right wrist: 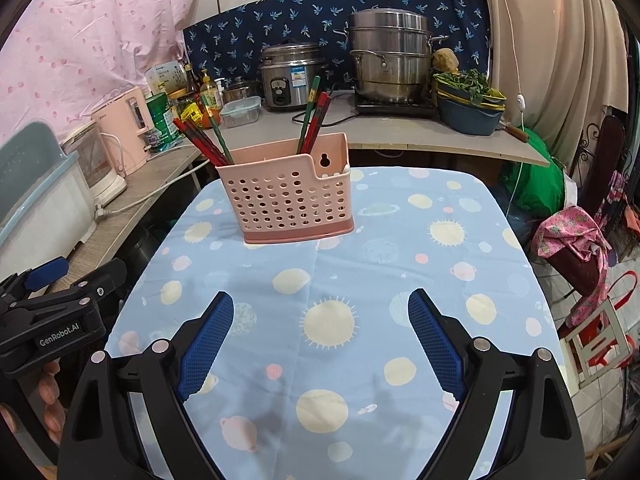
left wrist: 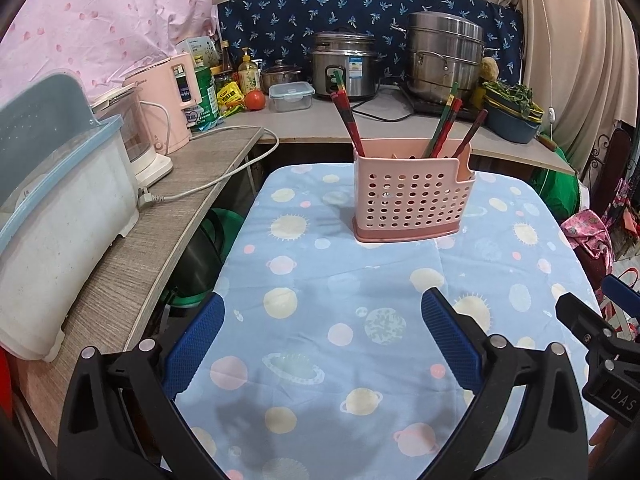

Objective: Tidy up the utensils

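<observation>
The left gripper [left wrist: 322, 312] hangs closest to its camera, its blue pads spread wide and gripping nothing, above the near part of a table covered with a light blue tablecloth [left wrist: 320, 360] printed with planets and suns. The right gripper [right wrist: 320, 308] is likewise released, blue pads far apart with only cloth between them, over the near half of the same table. In the right wrist view the left gripper shows at the table's left edge, with the person's fingers [right wrist: 50, 396] curled beneath it.

A pink perforated utensil holder [left wrist: 412, 204] stands upright on the tablecloth toward the far edge of the table, roughly centred between its left and right edges and well apart from both grippers. Red and green chopsticks [left wrist: 350, 120] lean out of it: one bunch in the left end, tilting left, and another bunch [left wrist: 444, 128] toward the right end, tilting right.

Beyond the table's far edge, a counter carries a rice cooker [left wrist: 346, 66], a stacked steel steamer pot [left wrist: 444, 56], a clear lidded container [left wrist: 291, 96], a tomato [left wrist: 255, 100] and a blue basin of greens [left wrist: 512, 114]. On the side shelf to the left sit a pink kettle [left wrist: 168, 96] and a white lidded box [left wrist: 60, 208].
</observation>
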Action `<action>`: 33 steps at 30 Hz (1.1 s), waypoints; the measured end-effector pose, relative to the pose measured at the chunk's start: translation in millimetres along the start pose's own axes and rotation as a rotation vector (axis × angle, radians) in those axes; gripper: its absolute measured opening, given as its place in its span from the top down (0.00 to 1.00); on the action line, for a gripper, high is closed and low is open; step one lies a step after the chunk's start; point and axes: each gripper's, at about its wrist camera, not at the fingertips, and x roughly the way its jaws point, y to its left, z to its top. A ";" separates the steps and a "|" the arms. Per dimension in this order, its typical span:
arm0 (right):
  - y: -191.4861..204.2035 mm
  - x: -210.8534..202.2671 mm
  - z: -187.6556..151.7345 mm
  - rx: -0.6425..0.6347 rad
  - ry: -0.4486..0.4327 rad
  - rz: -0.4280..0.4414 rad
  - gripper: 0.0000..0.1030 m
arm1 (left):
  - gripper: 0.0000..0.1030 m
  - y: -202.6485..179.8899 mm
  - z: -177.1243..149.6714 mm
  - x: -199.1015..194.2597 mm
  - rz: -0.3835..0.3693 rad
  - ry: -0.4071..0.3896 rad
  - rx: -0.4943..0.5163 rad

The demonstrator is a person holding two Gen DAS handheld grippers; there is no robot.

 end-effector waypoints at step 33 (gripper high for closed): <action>-0.8 11.7 -3.6 0.004 0.043 -0.021 0.12 | 0.08 -2.1 0.3 9.3 0.013 0.014 0.015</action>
